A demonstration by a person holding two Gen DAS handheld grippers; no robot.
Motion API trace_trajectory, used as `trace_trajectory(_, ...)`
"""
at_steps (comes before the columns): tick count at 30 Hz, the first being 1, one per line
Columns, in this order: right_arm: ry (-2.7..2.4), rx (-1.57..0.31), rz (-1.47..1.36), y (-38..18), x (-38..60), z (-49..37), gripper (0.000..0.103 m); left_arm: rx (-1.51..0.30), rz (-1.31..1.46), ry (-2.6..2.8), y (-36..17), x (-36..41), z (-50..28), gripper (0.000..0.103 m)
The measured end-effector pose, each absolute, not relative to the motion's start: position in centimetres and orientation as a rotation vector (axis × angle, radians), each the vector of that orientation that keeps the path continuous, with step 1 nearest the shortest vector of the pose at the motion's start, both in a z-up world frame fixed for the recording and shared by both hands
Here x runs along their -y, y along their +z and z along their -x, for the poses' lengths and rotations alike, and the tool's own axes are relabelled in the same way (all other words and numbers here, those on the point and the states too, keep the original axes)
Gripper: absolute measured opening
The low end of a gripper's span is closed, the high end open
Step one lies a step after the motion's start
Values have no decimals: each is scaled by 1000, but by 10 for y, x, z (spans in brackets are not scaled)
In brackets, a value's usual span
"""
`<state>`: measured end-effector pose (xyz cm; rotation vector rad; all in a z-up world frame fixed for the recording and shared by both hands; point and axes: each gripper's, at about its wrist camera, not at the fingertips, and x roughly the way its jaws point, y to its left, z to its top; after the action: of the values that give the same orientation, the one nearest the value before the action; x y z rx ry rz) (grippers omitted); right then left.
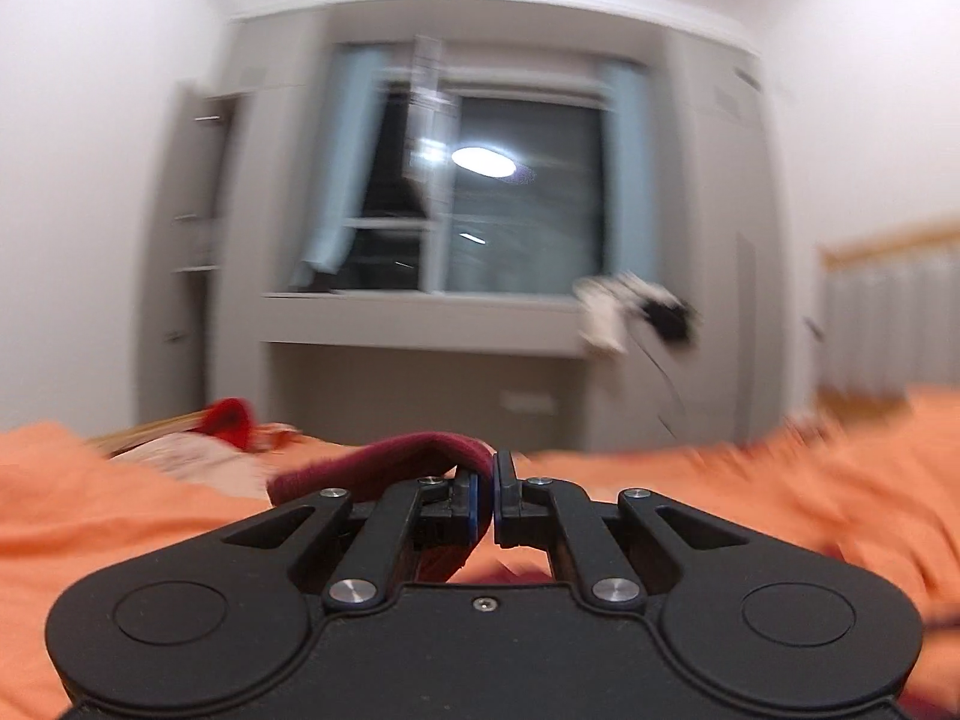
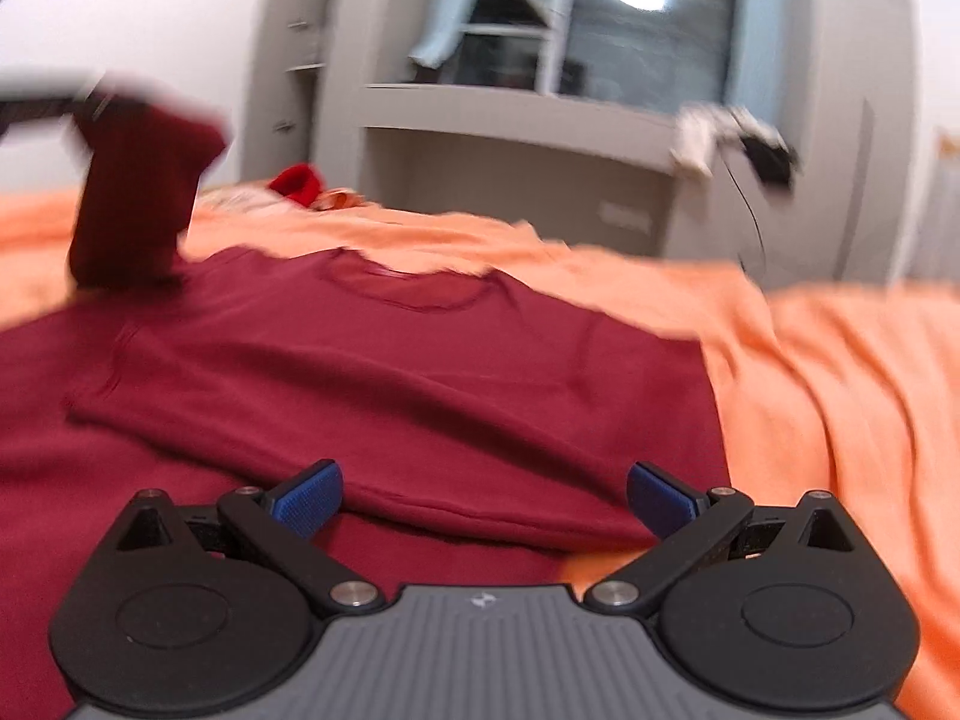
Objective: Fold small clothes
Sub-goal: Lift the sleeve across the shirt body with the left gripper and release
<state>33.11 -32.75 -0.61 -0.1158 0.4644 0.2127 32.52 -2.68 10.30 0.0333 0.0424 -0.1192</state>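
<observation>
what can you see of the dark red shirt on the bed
The dark red shirt is a soft knit tee lying mostly flat on the orange bedspread, round neckline away from the right wrist camera, hem doubled over near the open right gripper. One sleeve is lifted, pinched in the shut left gripper.

Home bedroom, bed under an orange sheet (image 2: 840, 372), curtained window (image 1: 516, 192), grey built-in cupboards (image 1: 198, 240)

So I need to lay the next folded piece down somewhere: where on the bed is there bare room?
The orange sheet right of the maroon shirt is bare up to the bed's edge. The far left corner is crowded with a red item and other clutter. The shirt fills the middle, its sleeve lifted by the left gripper.
</observation>
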Motion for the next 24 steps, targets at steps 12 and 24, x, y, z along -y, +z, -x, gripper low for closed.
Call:
trace_trajectory(12,203,-626,-288,-27,389,-360,103,-296,-321,-381,21,82,-319,19)
trace_trajectory(24,198,-632,-269,-28,379,-361,103,-472,153,-286,34,37,-340,54)
